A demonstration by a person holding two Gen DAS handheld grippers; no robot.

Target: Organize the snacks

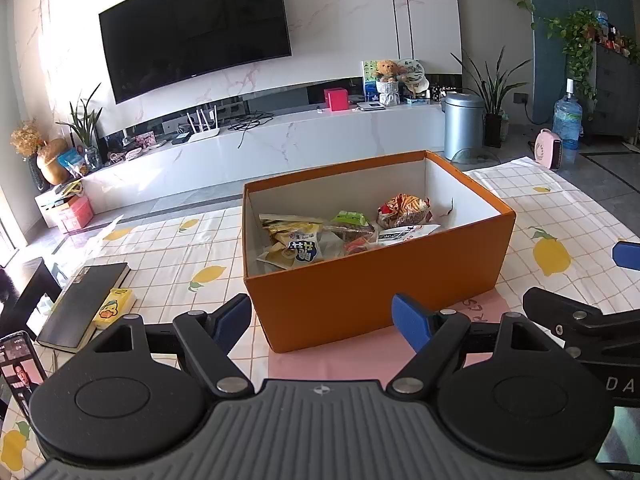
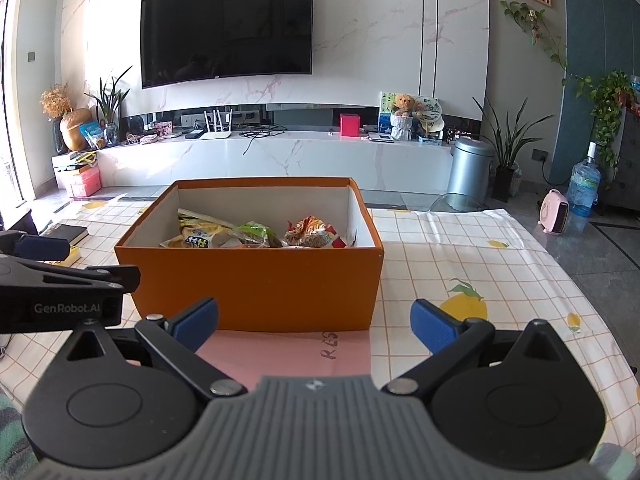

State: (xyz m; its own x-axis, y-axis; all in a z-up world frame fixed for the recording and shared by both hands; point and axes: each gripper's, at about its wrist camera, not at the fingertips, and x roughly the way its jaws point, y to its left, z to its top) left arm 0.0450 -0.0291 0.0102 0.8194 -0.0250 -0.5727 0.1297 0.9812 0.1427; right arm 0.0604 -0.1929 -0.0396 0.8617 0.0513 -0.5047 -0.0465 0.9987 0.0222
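Observation:
An open orange box (image 1: 360, 300) stands on a pink sheet (image 1: 340, 360) on the lemon-print tablecloth. It holds several snack packets (image 1: 304, 246), among them a red-and-orange striped one (image 1: 404, 210). The box also shows in the right wrist view (image 2: 256, 284), with the packets (image 2: 256, 232) inside. My left gripper (image 1: 322, 318) is open and empty just in front of the box's near wall. My right gripper (image 2: 316, 322) is open and empty, also just in front of the box. Each gripper shows at the edge of the other's view.
A black notebook (image 1: 86, 304) and a yellow duck-print pack (image 1: 114, 308) lie on the table at the left. A phone (image 1: 20, 368) lies at the near left edge. Beyond the table stand a TV cabinet (image 1: 280, 140), a grey bin (image 1: 464, 124) and a water bottle (image 1: 568, 120).

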